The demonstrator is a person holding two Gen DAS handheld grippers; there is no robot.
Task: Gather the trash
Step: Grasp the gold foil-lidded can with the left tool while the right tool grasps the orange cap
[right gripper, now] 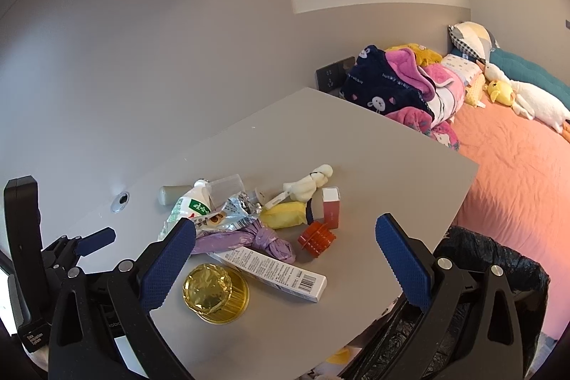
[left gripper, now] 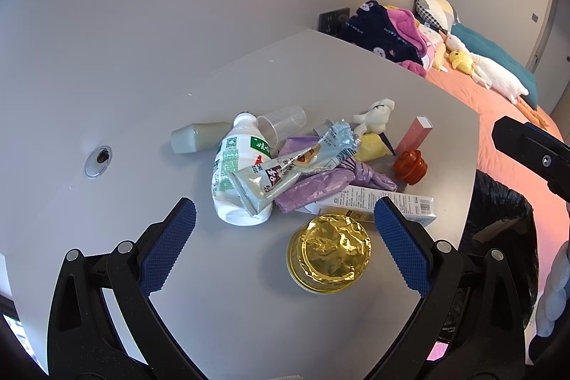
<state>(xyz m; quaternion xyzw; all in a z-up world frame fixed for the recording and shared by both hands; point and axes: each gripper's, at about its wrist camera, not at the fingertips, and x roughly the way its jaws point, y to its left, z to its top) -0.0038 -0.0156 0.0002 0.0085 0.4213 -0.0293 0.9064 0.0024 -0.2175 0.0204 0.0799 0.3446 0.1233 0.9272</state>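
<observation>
A pile of trash lies on the grey table (left gripper: 249, 326): a white drink bottle (left gripper: 233, 166), a silver snack wrapper (left gripper: 295, 162), a purple plastic bag (left gripper: 320, 182), a clear cup (left gripper: 283, 123), a white carton (left gripper: 392, 203) and a gold foil-lidded cup (left gripper: 329, 253). My left gripper (left gripper: 285, 227) is open and empty, just short of the gold cup. My right gripper (right gripper: 285, 244) is open and empty above the table's near edge, over the carton (right gripper: 274, 269) and the gold cup (right gripper: 215, 291). A bin with a black liner (right gripper: 491, 273) stands right of the table.
A red ribbed cap (left gripper: 410, 166), a pink box (left gripper: 415, 132), a yellow pouch (left gripper: 370, 148), a white plush toy (left gripper: 376, 113) and a grey tube (left gripper: 199, 136) also lie on the table. A cable hole (left gripper: 98, 161) sits left. A bed (right gripper: 516, 173) with clothes and plush toys lies behind.
</observation>
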